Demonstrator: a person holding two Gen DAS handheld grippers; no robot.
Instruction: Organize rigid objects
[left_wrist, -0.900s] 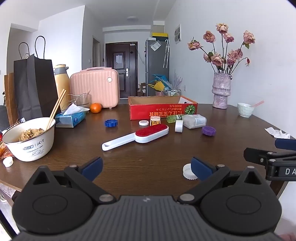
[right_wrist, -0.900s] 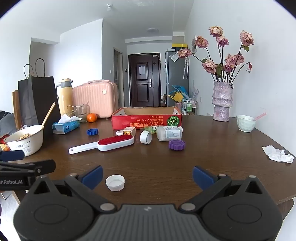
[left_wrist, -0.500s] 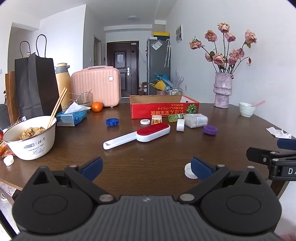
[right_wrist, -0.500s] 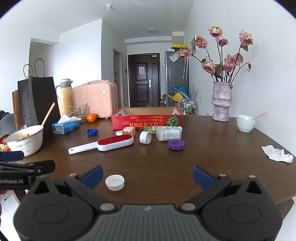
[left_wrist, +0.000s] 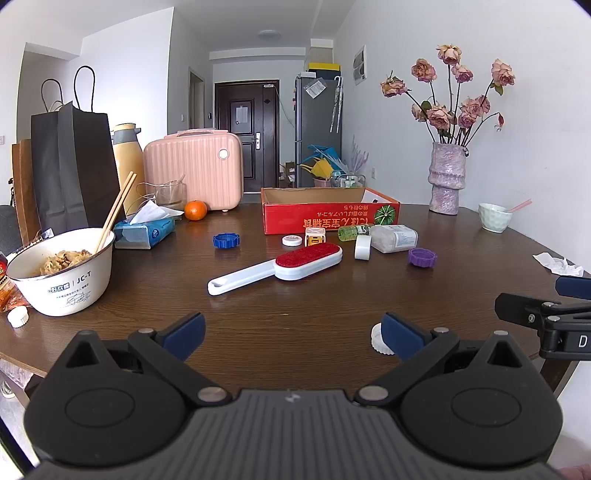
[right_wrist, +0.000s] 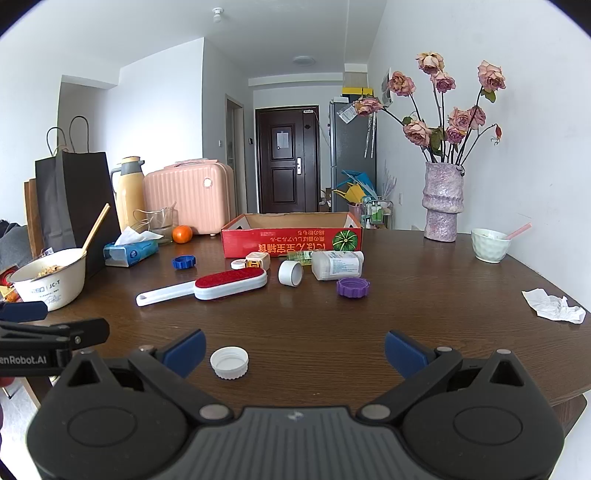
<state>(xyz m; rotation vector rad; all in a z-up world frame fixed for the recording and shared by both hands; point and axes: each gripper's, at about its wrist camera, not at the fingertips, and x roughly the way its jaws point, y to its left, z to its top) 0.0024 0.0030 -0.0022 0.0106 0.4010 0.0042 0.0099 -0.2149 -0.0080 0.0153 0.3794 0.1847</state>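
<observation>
A red cardboard box (left_wrist: 328, 218) (right_wrist: 291, 240) stands open at the table's far middle. In front of it lie a white lint brush with a red pad (left_wrist: 280, 266) (right_wrist: 207, 288), a white bottle on its side (left_wrist: 393, 238) (right_wrist: 336, 264), a green bottle (left_wrist: 352, 230), a tape roll (left_wrist: 362, 246) (right_wrist: 290, 272), a yellow cube (left_wrist: 314, 236), a small white lid (left_wrist: 291, 240), a blue cap (left_wrist: 226, 240) (right_wrist: 183, 262) and a purple cap (left_wrist: 422, 257) (right_wrist: 352, 287). A white cap (right_wrist: 229, 362) (left_wrist: 377, 338) lies near both grippers. My left gripper (left_wrist: 291, 328) and right gripper (right_wrist: 293, 349) are open and empty above the near table edge.
A noodle bowl with chopsticks (left_wrist: 62, 269), tissue pack (left_wrist: 146, 229), orange (left_wrist: 195, 209), pink case (left_wrist: 194, 170), flask and black bag (left_wrist: 74, 166) stand at the left. A vase of roses (left_wrist: 445, 177), a small bowl (left_wrist: 495, 217) and crumpled paper (right_wrist: 554, 306) are at the right.
Both grippers have barely moved; the left view has drifted slightly. Nothing on the table has changed.
</observation>
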